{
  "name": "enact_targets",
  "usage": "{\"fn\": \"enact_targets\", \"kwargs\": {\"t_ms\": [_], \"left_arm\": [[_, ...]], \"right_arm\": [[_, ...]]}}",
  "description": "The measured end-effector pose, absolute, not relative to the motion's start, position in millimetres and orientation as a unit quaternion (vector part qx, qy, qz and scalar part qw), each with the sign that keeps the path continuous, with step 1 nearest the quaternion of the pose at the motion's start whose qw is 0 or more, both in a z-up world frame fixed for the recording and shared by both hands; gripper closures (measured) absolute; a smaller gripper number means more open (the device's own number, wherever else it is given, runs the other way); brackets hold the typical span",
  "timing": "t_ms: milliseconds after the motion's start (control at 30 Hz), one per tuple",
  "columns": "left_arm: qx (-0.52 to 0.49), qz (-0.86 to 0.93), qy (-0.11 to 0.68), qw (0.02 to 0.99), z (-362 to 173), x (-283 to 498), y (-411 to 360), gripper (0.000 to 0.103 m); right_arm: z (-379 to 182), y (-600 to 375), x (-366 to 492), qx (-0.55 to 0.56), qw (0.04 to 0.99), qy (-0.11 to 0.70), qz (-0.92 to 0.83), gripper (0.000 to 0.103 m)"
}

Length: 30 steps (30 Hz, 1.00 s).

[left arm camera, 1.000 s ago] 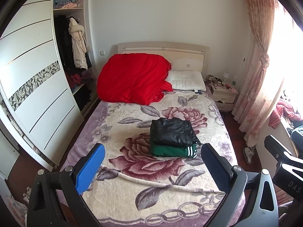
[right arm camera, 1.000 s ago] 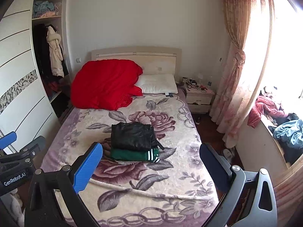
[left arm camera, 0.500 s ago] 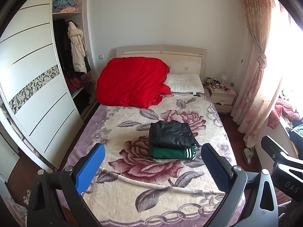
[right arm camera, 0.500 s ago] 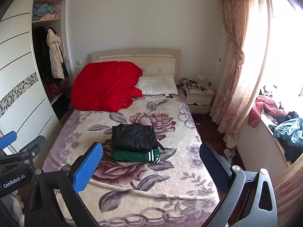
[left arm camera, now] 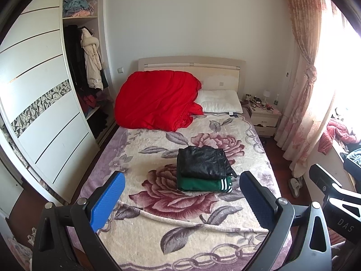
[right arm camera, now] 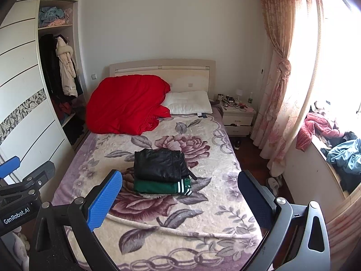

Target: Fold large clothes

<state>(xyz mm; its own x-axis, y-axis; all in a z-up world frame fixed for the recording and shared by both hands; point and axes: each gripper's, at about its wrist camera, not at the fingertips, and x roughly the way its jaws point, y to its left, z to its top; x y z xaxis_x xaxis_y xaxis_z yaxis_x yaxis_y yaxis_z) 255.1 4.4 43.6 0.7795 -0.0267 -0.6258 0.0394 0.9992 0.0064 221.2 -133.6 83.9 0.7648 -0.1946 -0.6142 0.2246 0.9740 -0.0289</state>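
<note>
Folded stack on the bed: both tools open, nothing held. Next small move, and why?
Probably swing the right tool toward the clothes heap on the window ledge. The black jacket already sits folded on the green garment, and both tools hang open above the bed's foot, away from the stack.

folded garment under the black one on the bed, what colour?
Green garment with white stripes at one end, under the black garment. Right wrist view shows it best.

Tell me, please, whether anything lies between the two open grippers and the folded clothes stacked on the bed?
Nothing visible does. Between the left gripper, the right gripper and the stack, a black garment on a green one, only bare floral blanket shows. The red quilt lies beyond the stack, by the headboard.
</note>
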Motion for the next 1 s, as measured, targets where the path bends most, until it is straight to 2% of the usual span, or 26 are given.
{"fn": "enact_targets", "kwargs": {"t_ms": [1000], "left_arm": [[0.011, -0.021, 0.320, 0.947, 46, 254, -4, 0.000]], "right_arm": [[81, -129, 210, 0.027, 0.939, 0.321, -0.124, 0.000]]}}
